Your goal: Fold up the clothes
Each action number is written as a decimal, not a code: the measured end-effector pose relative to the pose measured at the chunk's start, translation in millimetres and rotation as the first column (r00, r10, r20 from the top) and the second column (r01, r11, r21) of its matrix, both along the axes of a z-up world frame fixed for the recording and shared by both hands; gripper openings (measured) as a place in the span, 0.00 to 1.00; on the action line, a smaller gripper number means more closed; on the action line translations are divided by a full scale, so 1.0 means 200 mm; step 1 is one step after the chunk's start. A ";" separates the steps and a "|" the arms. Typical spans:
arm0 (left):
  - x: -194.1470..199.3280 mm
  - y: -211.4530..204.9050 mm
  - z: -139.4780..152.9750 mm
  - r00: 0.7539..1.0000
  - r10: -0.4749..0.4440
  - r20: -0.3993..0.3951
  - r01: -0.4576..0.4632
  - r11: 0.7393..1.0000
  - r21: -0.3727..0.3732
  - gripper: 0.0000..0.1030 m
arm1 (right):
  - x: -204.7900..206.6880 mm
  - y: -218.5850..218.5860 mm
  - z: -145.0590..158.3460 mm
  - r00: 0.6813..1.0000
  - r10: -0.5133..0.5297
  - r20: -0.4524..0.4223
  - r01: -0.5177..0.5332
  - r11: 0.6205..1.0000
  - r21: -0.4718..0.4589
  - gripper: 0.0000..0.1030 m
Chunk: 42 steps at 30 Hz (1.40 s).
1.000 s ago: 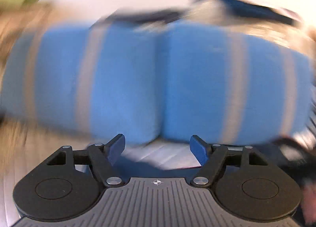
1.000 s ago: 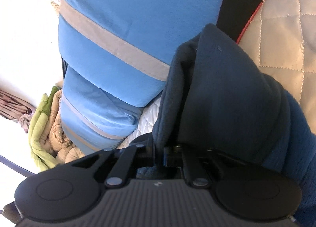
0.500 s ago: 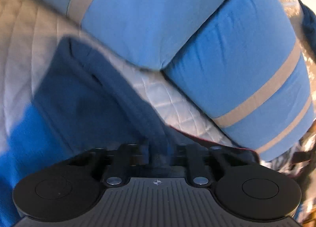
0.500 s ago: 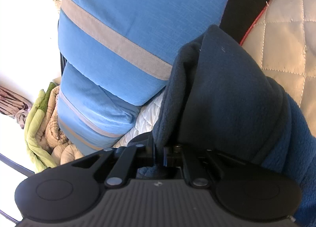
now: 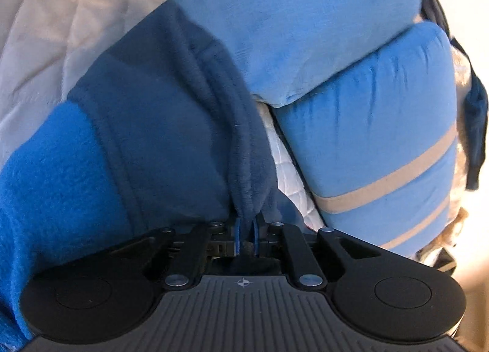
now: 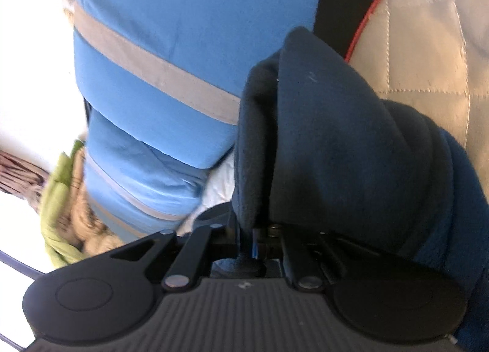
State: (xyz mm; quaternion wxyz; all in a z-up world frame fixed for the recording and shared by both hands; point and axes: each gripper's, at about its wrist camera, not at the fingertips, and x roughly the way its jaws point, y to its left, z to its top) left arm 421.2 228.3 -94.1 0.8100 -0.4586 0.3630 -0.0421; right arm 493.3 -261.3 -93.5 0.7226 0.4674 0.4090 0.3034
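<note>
A blue fleece garment point(image 5: 159, 125) lies on a quilted cream cover point(image 5: 61, 24), its body bright blue and its edge band darker. My left gripper point(image 5: 246, 238) is shut on a bunched fold of that dark edge. In the right wrist view the same fleece garment point(image 6: 345, 144) looks navy and drapes over the fingers. My right gripper point(image 6: 249, 240) is shut on its folded edge, and the cloth hides most of both fingers.
Two light blue pillows point(image 5: 351, 83) with beige stripes point(image 6: 159, 67) lie close behind the garment. A green and tan blanket point(image 6: 70, 199) is heaped past the pillows. A black strip with red piping point(image 6: 351, 6) borders the quilted cover point(image 6: 428, 61).
My left gripper was open in front of the pillows, then came down and shut on the fleece edge. The right gripper has kept its hold with a slight shift.
</note>
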 end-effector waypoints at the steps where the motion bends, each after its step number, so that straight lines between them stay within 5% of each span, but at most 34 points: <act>1: -0.01 -0.01 0.01 1.000 -0.002 0.008 0.002 1.000 0.020 0.10 | -0.01 0.01 0.01 1.000 -0.001 0.000 0.001 1.000 -0.018 0.15; 3: -0.03 -0.02 0.03 1.000 0.002 0.023 -0.002 1.000 0.020 0.13 | -0.02 0.02 0.02 1.000 -0.002 0.001 0.002 0.999 -0.054 0.27; 7: -0.07 -0.02 0.12 1.000 0.007 0.009 -0.007 1.000 0.024 0.35 | -0.04 0.05 0.06 1.000 -0.004 0.010 0.005 0.992 -0.129 0.48; 9: -0.13 -0.06 0.21 1.000 0.020 0.003 -0.020 0.995 0.096 0.43 | -0.12 0.08 0.14 0.997 0.016 0.080 0.001 0.980 -0.200 0.69; 11: -0.17 -0.10 0.30 1.000 0.018 0.009 -0.020 0.980 0.199 0.47 | -0.19 0.11 0.21 0.988 0.040 0.149 0.002 0.963 -0.270 0.71; 16: -0.27 -0.34 0.46 0.991 -0.092 0.094 0.032 0.861 0.508 0.47 | -0.38 0.18 0.41 0.944 0.120 0.307 0.028 0.899 -0.437 0.62; 20: -0.26 -0.46 0.41 0.979 -0.200 0.045 0.132 0.783 0.608 0.46 | -0.52 0.25 0.56 0.888 0.207 0.411 0.067 0.827 -0.559 0.36; 22: -0.23 -0.51 0.33 0.973 -0.227 -0.032 0.192 0.729 0.657 0.46 | -0.55 0.32 0.54 0.862 0.289 0.417 0.053 0.766 -0.641 0.29; 27: -0.23 -0.62 0.21 0.960 -0.260 -0.103 0.240 0.576 0.781 0.48 | -0.49 0.48 0.34 0.872 0.380 0.310 0.035 0.582 -0.813 0.22; 28: -0.23 -0.63 0.21 0.962 -0.253 -0.107 0.237 0.567 0.789 0.49 | -0.47 0.47 0.32 0.883 0.366 0.294 0.030 0.580 -0.814 0.24; 33: -0.23 -0.62 0.22 0.967 -0.236 -0.099 0.226 0.602 0.766 0.50 | -0.41 0.40 0.34 0.934 0.266 0.239 0.020 0.629 -0.777 0.55; 35: -0.25 -0.62 0.31 0.962 -0.236 -0.135 0.253 0.595 0.763 0.51 | -0.53 0.33 0.48 0.926 0.270 0.265 0.036 0.634 -0.773 0.64; 38: -0.40 -0.62 0.54 0.970 -0.212 -0.120 0.222 0.570 0.791 0.56 | -0.71 0.23 0.69 0.912 0.276 0.303 0.060 0.641 -0.765 0.86; 42: -0.75 -0.59 0.94 0.972 -0.230 0.036 0.100 0.554 0.827 0.71 | -0.94 0.09 0.97 0.891 0.284 0.354 0.091 0.651 -0.754 1.00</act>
